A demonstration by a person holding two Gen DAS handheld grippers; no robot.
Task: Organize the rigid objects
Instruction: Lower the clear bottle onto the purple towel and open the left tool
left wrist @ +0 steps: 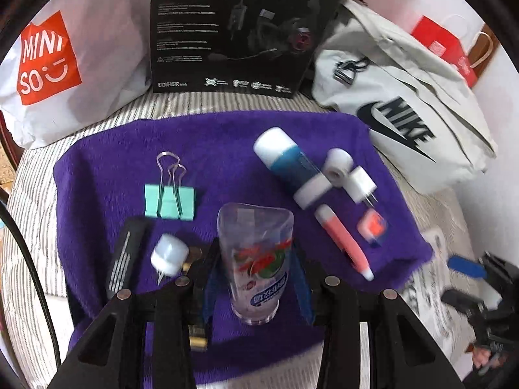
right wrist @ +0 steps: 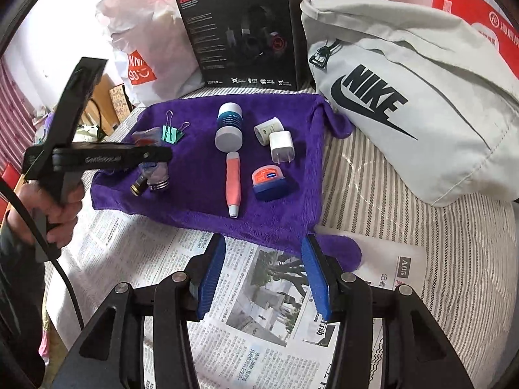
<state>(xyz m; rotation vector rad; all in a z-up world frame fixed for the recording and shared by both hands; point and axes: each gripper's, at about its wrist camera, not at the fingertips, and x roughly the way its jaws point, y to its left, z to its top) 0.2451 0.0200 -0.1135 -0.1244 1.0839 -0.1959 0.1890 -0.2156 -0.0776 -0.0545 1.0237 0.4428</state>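
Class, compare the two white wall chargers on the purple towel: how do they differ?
The square white charger near the lip balm tin lies flat, prongs toward the camera; the rounded white charger beside the left gripper looks smaller and more domed. The square one sits among other items at right; the rounded one at left. Both are white, two-pronged.

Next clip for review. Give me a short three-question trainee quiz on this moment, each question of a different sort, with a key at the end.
1. True or false: the left gripper is shut on a clear tube.
2. Multiple choice: what lies under the right gripper? A) the purple towel B) newspaper C) the white bag
3. Fill in: the lip balm tin sits just in front of the white ______.

Key: 1 true. 2 B; that gripper is open and holds nothing. 3 charger plug.
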